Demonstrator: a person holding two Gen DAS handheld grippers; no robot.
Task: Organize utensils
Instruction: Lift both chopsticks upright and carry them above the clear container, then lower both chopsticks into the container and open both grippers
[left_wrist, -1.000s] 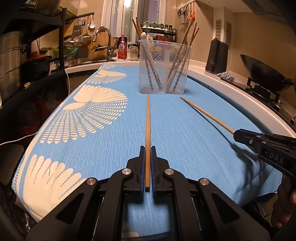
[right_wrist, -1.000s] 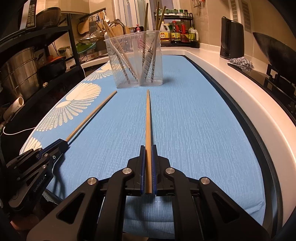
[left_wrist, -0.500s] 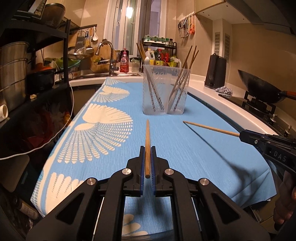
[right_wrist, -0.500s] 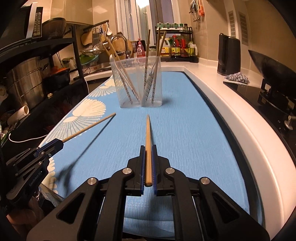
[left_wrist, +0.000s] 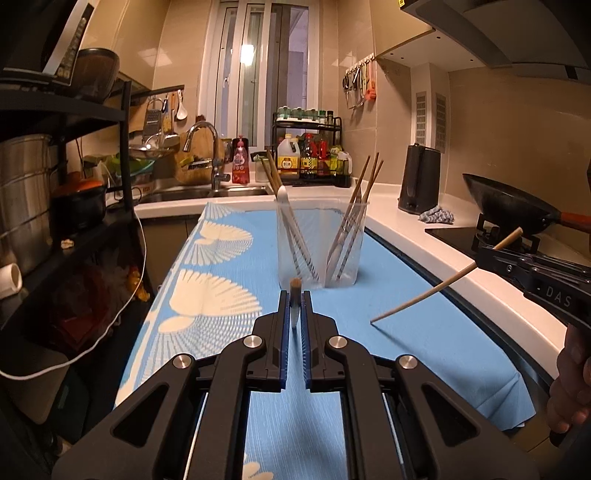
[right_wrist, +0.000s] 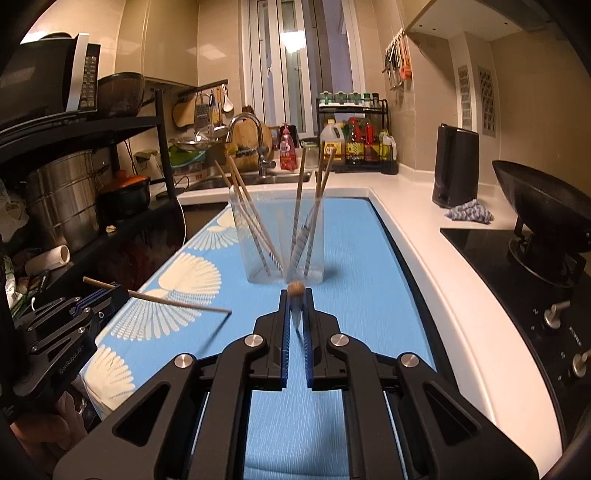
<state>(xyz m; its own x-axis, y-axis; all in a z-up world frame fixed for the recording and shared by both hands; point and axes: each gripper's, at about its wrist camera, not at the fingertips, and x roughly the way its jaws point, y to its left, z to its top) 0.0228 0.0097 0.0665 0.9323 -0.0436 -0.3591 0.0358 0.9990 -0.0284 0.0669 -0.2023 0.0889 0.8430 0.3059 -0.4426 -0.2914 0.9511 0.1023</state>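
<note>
Ahead of both tools: a clear plastic holder (left_wrist: 320, 243) stands on the blue cloth with white fan shapes (left_wrist: 424, 332), two compartments, chopsticks leaning in each.
Surface: white counter (left_wrist: 399, 218) under the cloth, running far to a sink and faucet (left_wrist: 207, 155).
Around, left: black shelving (right_wrist: 122, 125) with a steel pot (right_wrist: 62, 199) and a microwave (right_wrist: 48, 85).
Around, right: black kettle (right_wrist: 456, 166), a crumpled rag (right_wrist: 469, 213), a wok (right_wrist: 546, 210) on the stove.
In the way: nothing lies between either tool and the holder; bare cloth only.
Left tool (left_wrist: 294, 314): closed on a chopstick (left_wrist: 294, 295), which points toward the lens, its butt end up.
Right tool (right_wrist: 296, 314): closed on a second chopstick (right_wrist: 296, 291), likewise end-on and blurred.
Left view only: the right tool from the side, its stick slanting down, tip just above the cloth; a hand (left_wrist: 569, 387) grips that handle.
Right view only: the left tool from the side, its stick nearly level with the tip over the cloth; stove knobs (right_wrist: 554, 314).
Since the earlier frame: both chopsticks lay flat on the cloth, pointing at the holder; now both are lifted clear and tipped steeply, and the tools sit higher.
</note>
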